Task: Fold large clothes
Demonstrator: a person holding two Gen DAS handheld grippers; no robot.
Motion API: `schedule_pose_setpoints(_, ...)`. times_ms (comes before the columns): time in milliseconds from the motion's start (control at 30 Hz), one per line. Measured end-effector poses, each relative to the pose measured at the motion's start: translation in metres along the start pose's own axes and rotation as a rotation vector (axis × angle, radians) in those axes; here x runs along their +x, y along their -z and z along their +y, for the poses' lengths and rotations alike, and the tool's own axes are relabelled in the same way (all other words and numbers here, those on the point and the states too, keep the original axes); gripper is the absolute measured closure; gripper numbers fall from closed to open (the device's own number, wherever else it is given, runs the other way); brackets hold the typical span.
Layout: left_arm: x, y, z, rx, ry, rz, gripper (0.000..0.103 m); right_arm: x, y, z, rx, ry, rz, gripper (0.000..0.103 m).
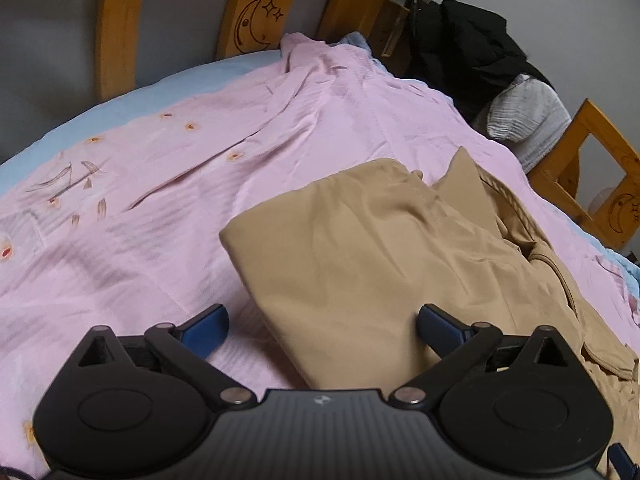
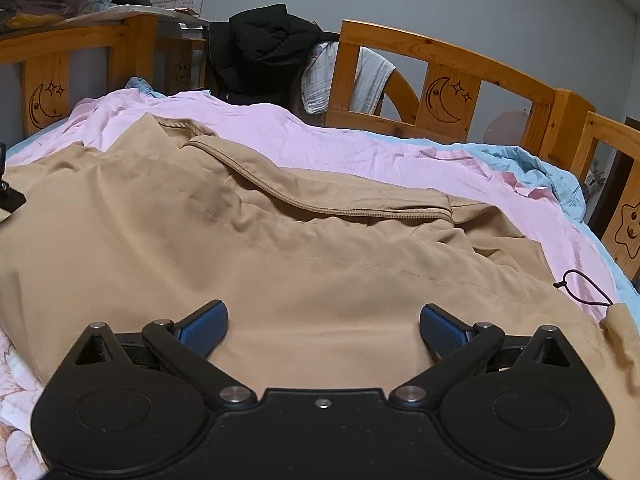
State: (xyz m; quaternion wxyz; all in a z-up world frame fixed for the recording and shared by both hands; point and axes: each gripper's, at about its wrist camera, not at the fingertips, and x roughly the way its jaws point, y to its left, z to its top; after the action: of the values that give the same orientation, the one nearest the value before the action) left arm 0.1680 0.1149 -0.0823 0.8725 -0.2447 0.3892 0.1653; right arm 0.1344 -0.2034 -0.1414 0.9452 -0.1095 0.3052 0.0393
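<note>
A tan jacket [image 2: 280,256] lies spread on a pink quilt [image 1: 160,184] that covers the bed. In the left wrist view the jacket [image 1: 360,256] shows a folded part with a smooth rounded edge facing the quilt's flower print, and looser layers with a collar and seam on its far side.

The left gripper [image 1: 322,328] hangs just above the jacket's near corner with its jaws spread wide and nothing between them. One blue pad [image 1: 206,330] is over bare quilt just beside the jacket's edge, the other over the tan cloth. Whether either pad touches the fabric cannot be told.

The right gripper [image 2: 324,330] is likewise wide open and holds nothing. Both its blue pads [image 2: 204,326] sit over the jacket's broad smooth panel, with a ribbed zipper edge [image 2: 320,208] curving across the jacket beyond them. A dark drawcord loop [image 2: 584,288] lies on the quilt [image 2: 360,144] at the jacket's right hem.

Beyond the jacket, a wooden bed rail [image 2: 444,92] with carved moon and stars runs along the far side of the quilt. A black garment [image 2: 268,52] and a white cloth [image 2: 372,76] are draped over the rail. A light blue sheet [image 2: 552,176] shows past the quilt's edge near the rail. At the jacket's left edge in the right wrist view a small black part of some object [image 2: 12,196] enters the frame; what it is cannot be told.
</note>
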Motion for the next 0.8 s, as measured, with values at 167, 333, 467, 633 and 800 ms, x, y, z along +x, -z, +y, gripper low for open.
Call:
schedule_pose_setpoints(167, 0.004, -0.006, 0.008, -0.024, 0.021, 0.015, 0.003, 0.0, 0.001, -0.002, 0.016, -0.011, 0.0, 0.001)
schedule_pose_setpoints(333, 0.0, -0.014, 0.011, -0.096, 0.03, 0.004, 0.032, -0.003, 0.004, -0.003, 0.034, -0.013, -0.015, 0.001)
schedule_pose_setpoints(467, -0.009, -0.012, 0.003, -0.055, 0.019, -0.025, 0.048, -0.008, 0.007, -0.004, 0.05, 0.009, -0.03, 0.001)
schedule_pose_setpoints(633, -0.009, -0.012, 0.006, -0.048, 0.03, -0.018, 0.046, -0.02, 0.013, -0.007, 0.068, 0.044, -0.058, 0.001)
schedule_pose_setpoints(800, -0.008, -0.012, 0.007, -0.066, 0.024, -0.012, 0.041, -0.01, 0.009, -0.007, 0.069, 0.029, -0.007, 0.001)
